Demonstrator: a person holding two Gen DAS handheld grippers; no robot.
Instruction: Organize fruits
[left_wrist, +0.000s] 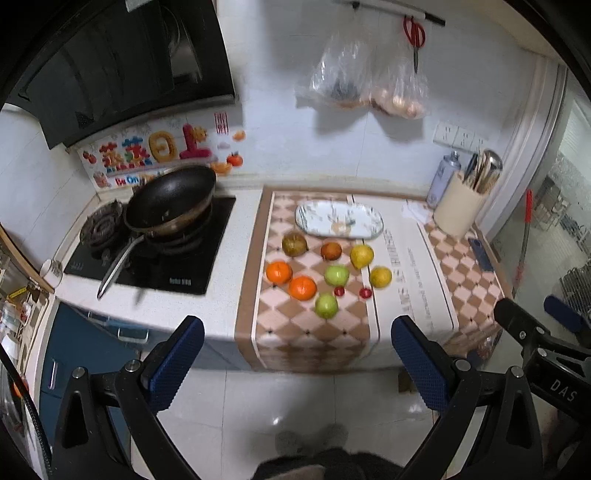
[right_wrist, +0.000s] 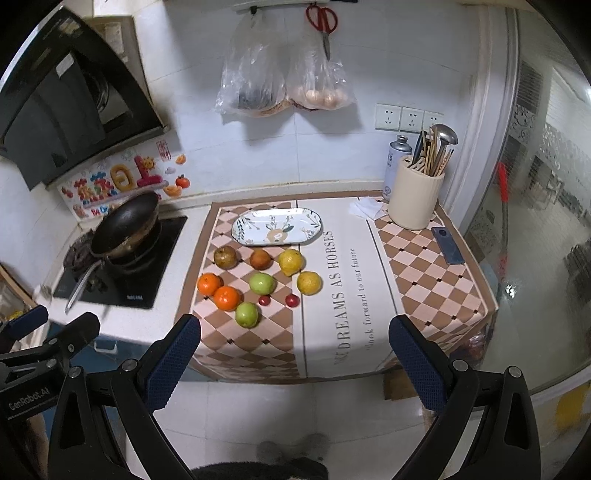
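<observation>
Several fruits lie loose on the checkered cloth (right_wrist: 436, 266) in front of an empty oval plate (right_wrist: 276, 226) (left_wrist: 338, 219): two oranges (right_wrist: 209, 283) (right_wrist: 226, 297), two green apples (right_wrist: 262, 283) (right_wrist: 247, 314), two yellow fruits (right_wrist: 290, 261) (right_wrist: 308, 282), a brown pear-like fruit (right_wrist: 225, 256), a reddish-brown fruit (right_wrist: 260, 259) and two small red fruits (right_wrist: 291, 300) (right_wrist: 264, 300). My left gripper (left_wrist: 297, 334) and right gripper (right_wrist: 294, 332) both hang open over the floor, short of the counter's front edge, holding nothing.
A black wok (right_wrist: 125, 225) sits on the stove at the left. At the back right stand a cream utensil holder (right_wrist: 415, 199), a spray can (right_wrist: 397, 162) and a dark phone (right_wrist: 447, 244). Plastic bags (right_wrist: 284, 74) and red scissors (right_wrist: 322, 22) hang on the wall.
</observation>
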